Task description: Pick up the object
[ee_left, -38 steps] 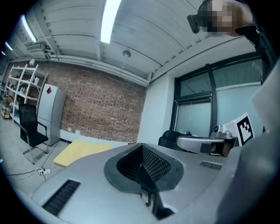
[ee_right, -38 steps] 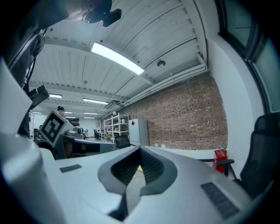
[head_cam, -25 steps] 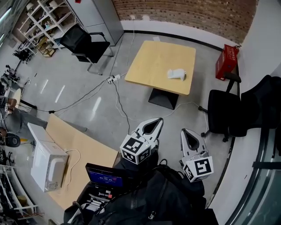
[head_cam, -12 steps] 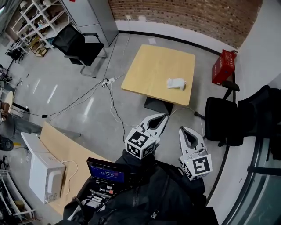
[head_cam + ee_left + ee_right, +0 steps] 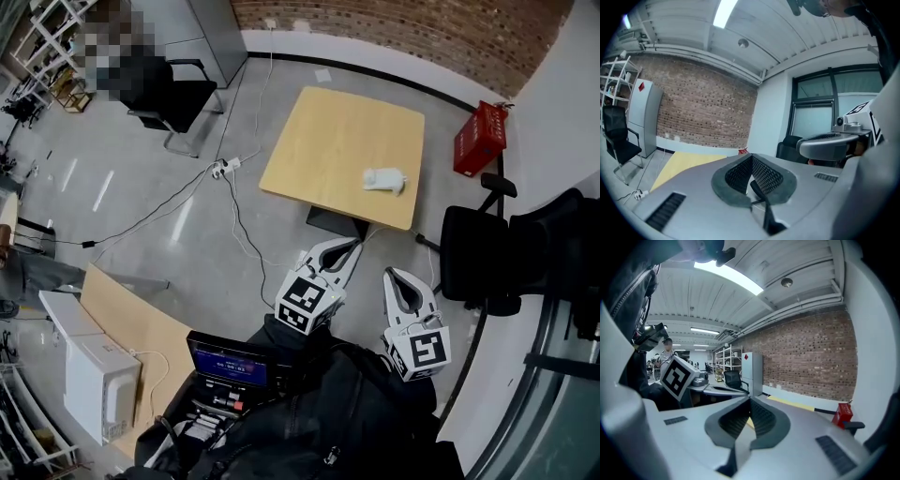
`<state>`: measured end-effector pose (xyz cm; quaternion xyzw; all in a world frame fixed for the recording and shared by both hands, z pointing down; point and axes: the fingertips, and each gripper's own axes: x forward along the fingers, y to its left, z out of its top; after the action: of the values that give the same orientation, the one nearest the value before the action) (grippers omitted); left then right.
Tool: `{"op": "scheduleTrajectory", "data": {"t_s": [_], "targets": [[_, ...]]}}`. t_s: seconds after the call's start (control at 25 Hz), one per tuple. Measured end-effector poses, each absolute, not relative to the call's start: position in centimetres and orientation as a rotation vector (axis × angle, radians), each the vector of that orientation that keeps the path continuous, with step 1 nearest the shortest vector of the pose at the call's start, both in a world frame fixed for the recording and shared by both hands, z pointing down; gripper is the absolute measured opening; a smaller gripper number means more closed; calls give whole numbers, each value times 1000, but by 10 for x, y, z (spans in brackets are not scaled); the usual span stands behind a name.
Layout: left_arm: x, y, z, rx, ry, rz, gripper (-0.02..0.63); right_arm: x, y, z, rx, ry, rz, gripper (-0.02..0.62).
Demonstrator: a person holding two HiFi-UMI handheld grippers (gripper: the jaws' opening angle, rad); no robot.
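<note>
A small white object [image 5: 384, 180] lies near the right edge of a light wooden table [image 5: 319, 150] across the floor. Both grippers are held low in front of the person, well short of the table. My left gripper [image 5: 350, 246] points toward the table's near edge, jaws shut with nothing between them. My right gripper [image 5: 393, 276] sits beside it, also shut and empty. In the left gripper view the shut jaws [image 5: 751, 157] face the brick wall, with the table [image 5: 689, 161] beyond. The right gripper view shows its shut jaws [image 5: 750, 402] and a strip of table [image 5: 790, 402].
A black chair [image 5: 480, 255] stands right of the table and a red box [image 5: 480, 139] sits by the wall. Cables and a power strip [image 5: 223, 168] cross the floor on the left. Near the person are a second wooden table [image 5: 141, 328], a white microwave [image 5: 98, 382] and a screen [image 5: 232, 360].
The head view has drifted, so the table and white object sit slightly lower in the picture. The left gripper has edged right. Both grippers stay shut and empty.
</note>
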<state>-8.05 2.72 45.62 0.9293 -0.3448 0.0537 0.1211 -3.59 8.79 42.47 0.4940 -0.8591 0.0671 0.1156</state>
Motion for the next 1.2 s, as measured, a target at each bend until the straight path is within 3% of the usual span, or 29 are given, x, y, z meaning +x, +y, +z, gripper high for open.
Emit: {"op": "scheduleTrajectory", "data": {"t_s": [0.32, 1.2], "targets": [[-91, 6, 478, 2674, -988, 203, 0, -51, 71, 434, 1424, -2496, 245, 5], [-25, -115, 510, 2619, -1116, 373, 0, 45, -68, 468, 1321, -2498, 255, 5]]}}
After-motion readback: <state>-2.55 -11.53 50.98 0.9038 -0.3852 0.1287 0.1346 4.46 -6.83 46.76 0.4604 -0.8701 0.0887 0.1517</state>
